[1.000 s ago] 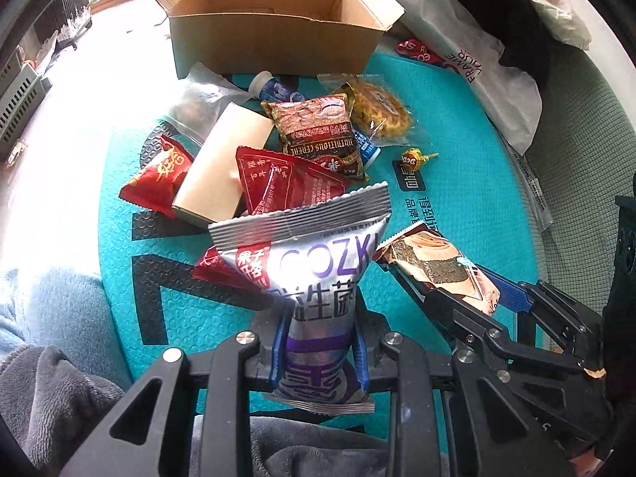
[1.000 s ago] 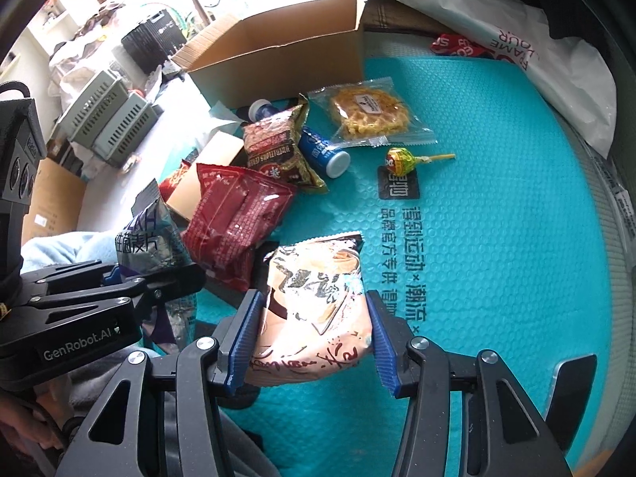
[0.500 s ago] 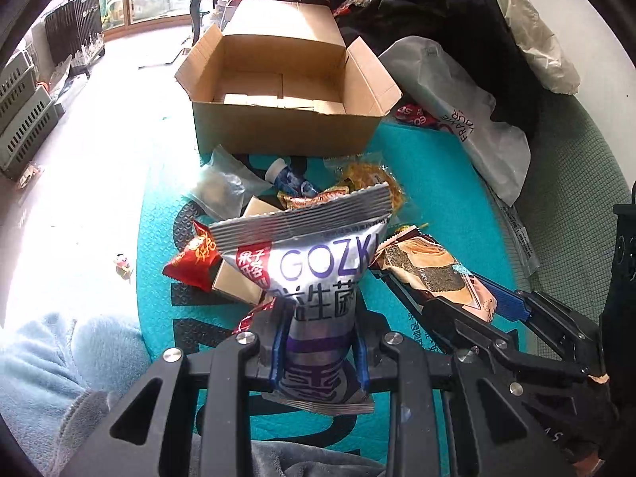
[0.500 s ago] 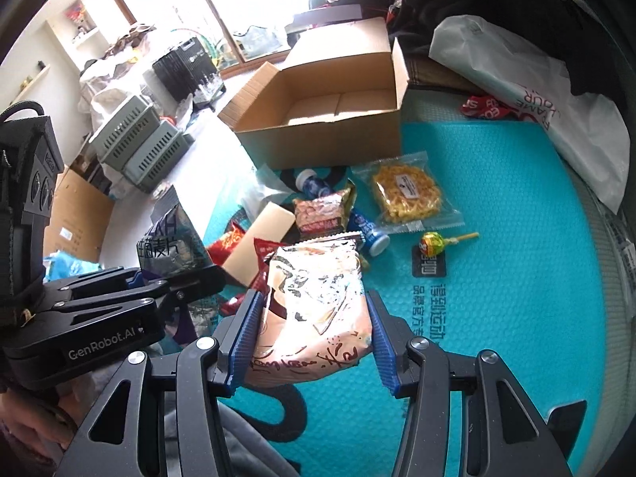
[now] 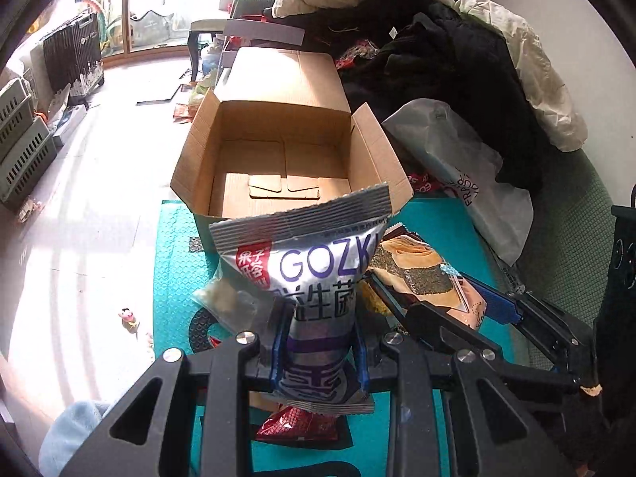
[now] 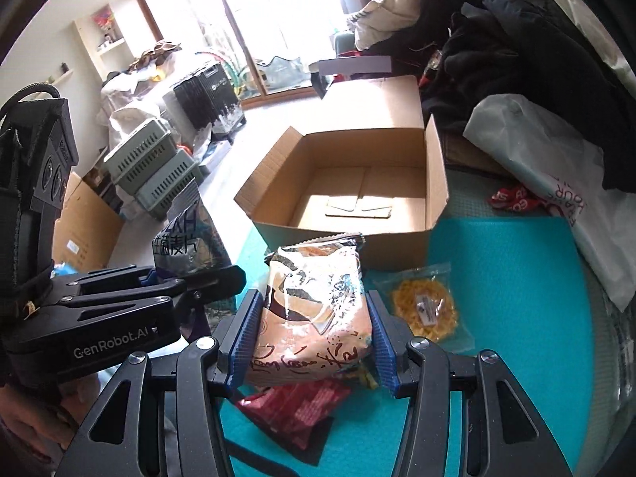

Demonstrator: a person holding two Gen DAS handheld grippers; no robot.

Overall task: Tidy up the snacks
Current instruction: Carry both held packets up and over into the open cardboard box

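Snacks in hand are numbering two: left gripper (image 5: 320, 351) is clamping one silver-purple foil packet (image 5: 314, 274), right gripper (image 6: 314, 338) is pinching one peach-brown crinkled pouch (image 6: 314, 310). Ahead of both, one open brown cardboard box (image 5: 278, 159) is sitting empty; one red packet (image 6: 298, 409) and one clear-wrapped yellow noodle cake (image 6: 423, 308) are lying below on the teal mat (image 6: 516, 278).

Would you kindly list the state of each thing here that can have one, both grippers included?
Left gripper: shut on the silver GOZKI packet, held upright above the mat.
Right gripper: shut on the peach snack bag, held upright.
Cardboard box: flaps open, nothing inside.
Noodle packet: sealed, lying flat on the teal mat.
Red packet: lying on the mat, below the right gripper.
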